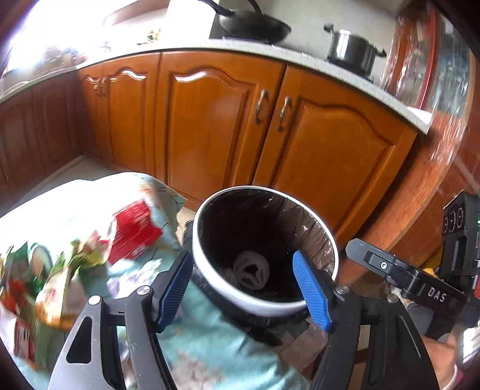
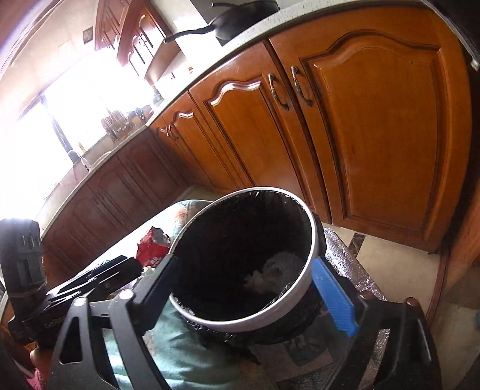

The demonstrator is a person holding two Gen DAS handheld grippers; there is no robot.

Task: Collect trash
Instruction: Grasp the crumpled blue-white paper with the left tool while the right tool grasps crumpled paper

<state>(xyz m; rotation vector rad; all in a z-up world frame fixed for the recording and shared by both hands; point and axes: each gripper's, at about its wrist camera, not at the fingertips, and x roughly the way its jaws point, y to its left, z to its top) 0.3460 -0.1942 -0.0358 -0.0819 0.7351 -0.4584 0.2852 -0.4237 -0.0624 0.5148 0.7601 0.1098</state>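
Note:
A round trash bin with a white rim [image 1: 210, 279] and black liner stands beside the table; crumpled white paper [image 1: 251, 270] lies at its bottom. The bin also shows in the right wrist view [image 2: 312, 237] with the paper [image 2: 276, 270] inside. My left gripper [image 1: 243, 285] is open and empty, hovering over the bin's mouth. My right gripper [image 2: 249, 285] is open and empty, also over the bin. On the table, a red wrapper [image 1: 135, 231] and green and colourful snack wrappers [image 1: 51, 279] lie left of the bin. The red wrapper shows in the right wrist view [image 2: 153, 243].
A table with a light blue patterned cloth [image 1: 210, 351] lies under the wrappers. Wooden kitchen cabinets [image 1: 210, 126] stand behind the bin. A wok [image 1: 255, 25] and a steel pot [image 1: 351, 51] sit on the counter. The window at left is very bright.

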